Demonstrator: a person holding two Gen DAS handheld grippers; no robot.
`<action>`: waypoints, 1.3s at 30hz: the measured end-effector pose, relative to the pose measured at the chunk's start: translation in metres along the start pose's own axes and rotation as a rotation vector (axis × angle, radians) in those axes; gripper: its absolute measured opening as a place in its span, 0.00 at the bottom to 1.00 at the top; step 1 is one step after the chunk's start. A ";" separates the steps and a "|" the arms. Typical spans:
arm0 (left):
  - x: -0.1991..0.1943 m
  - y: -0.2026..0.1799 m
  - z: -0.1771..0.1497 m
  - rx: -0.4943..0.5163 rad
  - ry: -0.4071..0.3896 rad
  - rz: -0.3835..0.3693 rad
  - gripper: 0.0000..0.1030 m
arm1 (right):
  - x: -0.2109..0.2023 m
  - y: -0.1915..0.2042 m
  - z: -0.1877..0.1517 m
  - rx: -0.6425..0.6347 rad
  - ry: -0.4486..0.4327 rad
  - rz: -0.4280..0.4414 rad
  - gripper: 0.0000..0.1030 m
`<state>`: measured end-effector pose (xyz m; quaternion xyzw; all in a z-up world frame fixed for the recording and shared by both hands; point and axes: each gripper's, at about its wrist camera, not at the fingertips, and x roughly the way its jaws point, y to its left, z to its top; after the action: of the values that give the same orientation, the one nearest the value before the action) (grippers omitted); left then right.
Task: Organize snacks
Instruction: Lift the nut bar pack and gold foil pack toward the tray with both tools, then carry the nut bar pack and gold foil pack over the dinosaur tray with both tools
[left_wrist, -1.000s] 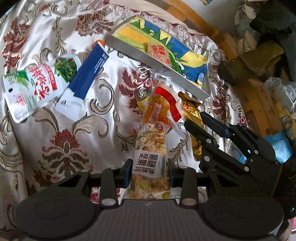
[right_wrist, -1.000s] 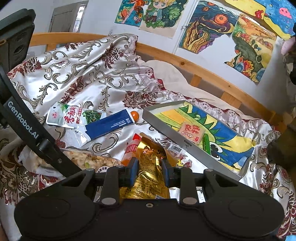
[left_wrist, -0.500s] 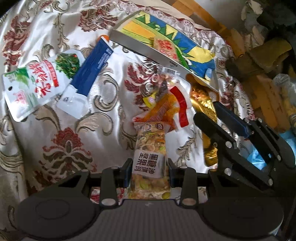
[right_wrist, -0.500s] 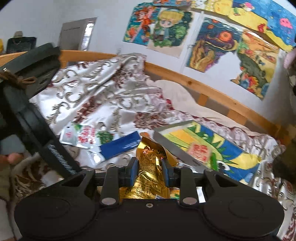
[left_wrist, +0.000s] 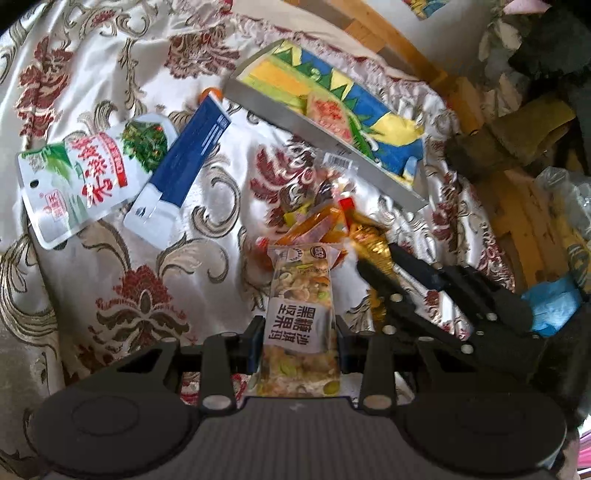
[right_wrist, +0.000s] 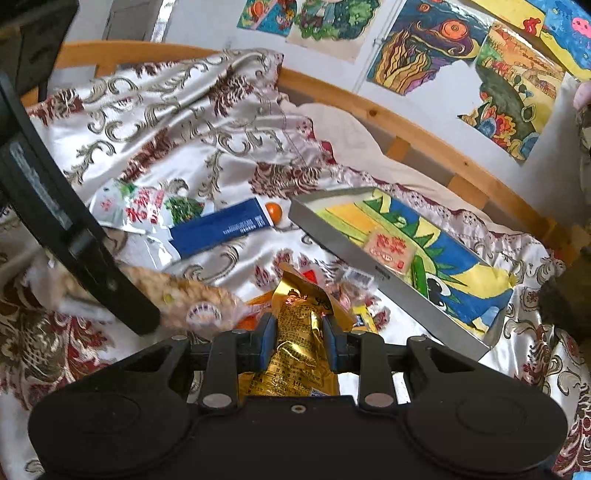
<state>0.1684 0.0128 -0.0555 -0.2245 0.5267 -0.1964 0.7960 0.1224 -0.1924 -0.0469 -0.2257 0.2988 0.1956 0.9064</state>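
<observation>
My left gripper (left_wrist: 299, 328) is shut on a clear nut-bar packet (left_wrist: 301, 288) with a white label, held just above the bedspread. My right gripper (right_wrist: 299, 325) is shut on a crinkled gold snack packet (right_wrist: 295, 302). In the left wrist view the right gripper (left_wrist: 386, 264) comes in from the right beside the nut bar, the gold packet (left_wrist: 369, 240) in its jaws. The right wrist view shows the nut bar (right_wrist: 177, 291) at the left. A grey-rimmed tray (left_wrist: 317, 147) (right_wrist: 354, 254) lined with a colourful drawing lies beyond, holding a small pink packet (left_wrist: 328, 110).
A green-and-white pouch (left_wrist: 85, 177) and a blue packet (left_wrist: 184, 162) lie on the patterned bedspread at the left. A heap of orange packets (left_wrist: 314, 225) sits between the grippers and the tray. A wooden bed rail (right_wrist: 369, 110) runs behind, with clutter at the right.
The right wrist view swung up half a second ago and has dropped back down, gold packet still gripped. The left gripper has kept still on the nut bar.
</observation>
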 end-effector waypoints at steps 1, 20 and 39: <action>-0.002 -0.001 0.000 0.005 -0.012 0.000 0.39 | 0.002 -0.001 -0.001 0.001 0.004 -0.006 0.29; 0.006 -0.039 0.060 0.071 -0.328 0.070 0.39 | -0.004 -0.038 0.014 0.057 -0.100 -0.135 0.29; 0.143 -0.108 0.180 0.191 -0.542 0.084 0.39 | 0.092 -0.181 0.022 0.305 -0.180 -0.366 0.30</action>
<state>0.3794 -0.1274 -0.0401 -0.1710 0.2827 -0.1448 0.9327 0.2892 -0.3096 -0.0362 -0.1183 0.1973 0.0001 0.9732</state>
